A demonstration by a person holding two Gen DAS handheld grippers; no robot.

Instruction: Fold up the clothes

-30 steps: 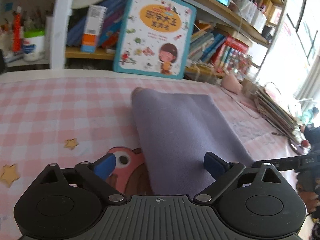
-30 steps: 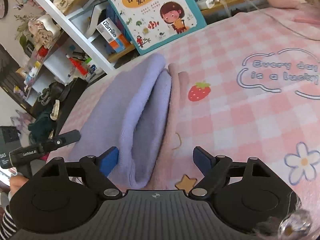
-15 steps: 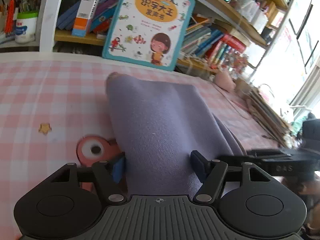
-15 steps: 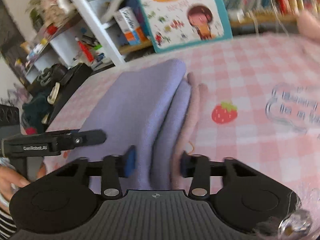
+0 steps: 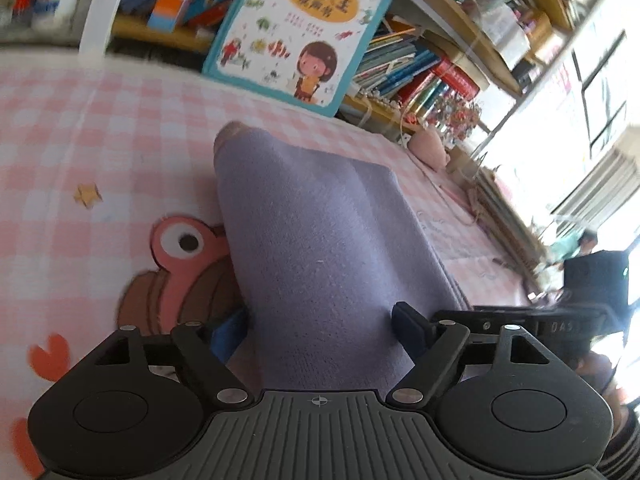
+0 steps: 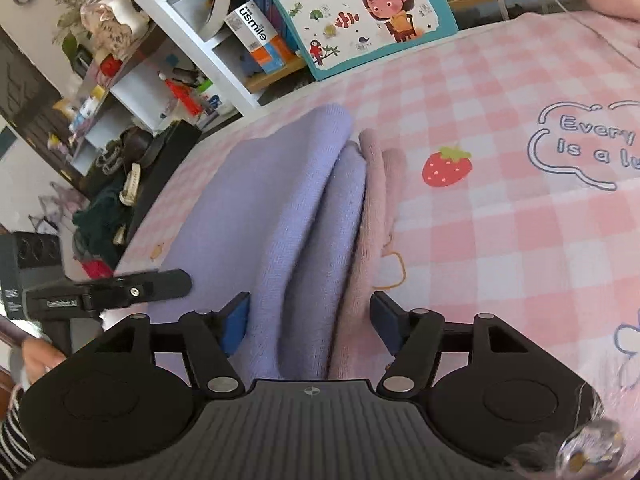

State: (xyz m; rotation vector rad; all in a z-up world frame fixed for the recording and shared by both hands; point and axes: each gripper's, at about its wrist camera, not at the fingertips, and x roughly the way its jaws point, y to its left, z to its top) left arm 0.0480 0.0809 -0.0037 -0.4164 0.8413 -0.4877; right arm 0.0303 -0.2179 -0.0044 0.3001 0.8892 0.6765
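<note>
Two grippers [image 5: 324, 330] [image 6: 310, 320], one folded garment [image 5: 320, 240].

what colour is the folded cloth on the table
Lavender purple folded cloth, with a dusty pink layer beneath; clearest in the right wrist view.

we've got a lilac knit garment [image 6: 280, 208] | folded in layers, pinkish layer underneath | on the checked cloth, running toward 12 o'clock

My left gripper [image 5: 320, 330] now pinches the purple garment's [image 5: 320, 248] near end — a second ago its fingers stood wide apart. My right gripper [image 6: 308, 326], tighter half a second ago, spreads slightly around the folded layers toward 12 o'clock.
</note>
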